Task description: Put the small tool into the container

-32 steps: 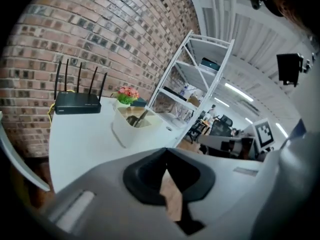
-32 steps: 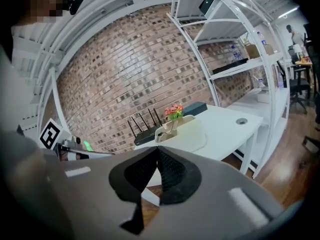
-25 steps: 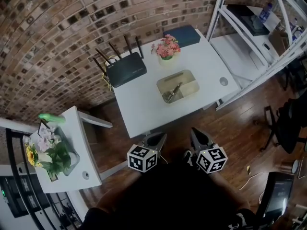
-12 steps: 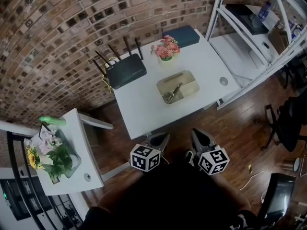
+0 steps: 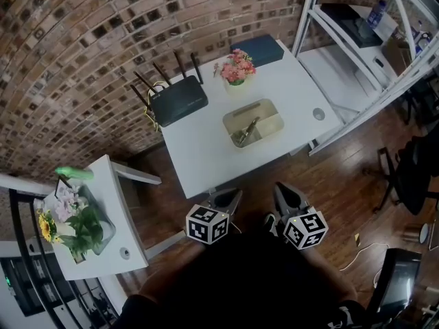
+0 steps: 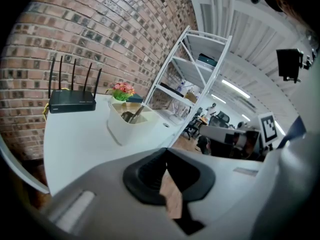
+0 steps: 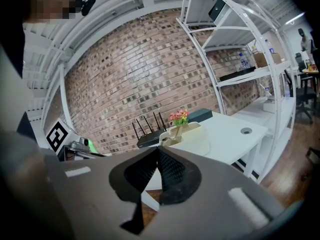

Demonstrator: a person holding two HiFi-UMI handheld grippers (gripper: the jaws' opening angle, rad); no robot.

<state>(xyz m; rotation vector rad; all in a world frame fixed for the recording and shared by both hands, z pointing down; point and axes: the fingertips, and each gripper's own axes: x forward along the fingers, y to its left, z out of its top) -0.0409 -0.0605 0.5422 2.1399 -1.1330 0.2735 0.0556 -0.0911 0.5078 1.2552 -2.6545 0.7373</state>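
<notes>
the tool point(image 5: 245, 131) lies slanted in the container point(image 5: 269, 115), one end leaning up at the rim. the container sits mid-table point(image 5: 206, 157), toward the right edge, just in front of the flowers point(image 5: 237, 68). a router point(image 5: 180, 100) stands at the back left corner and a dark box point(image 5: 259, 50) at the back edge. the left gripper point(image 5: 232, 195) and right gripper point(image 5: 281, 190) hang off the front edge, well apart from the container, both clenched on nothing.

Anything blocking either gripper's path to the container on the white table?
Nothing visible. Only bare table lies between the left gripper, the right gripper and the container; the router and flowers sit behind it. The tool is already inside.
</notes>
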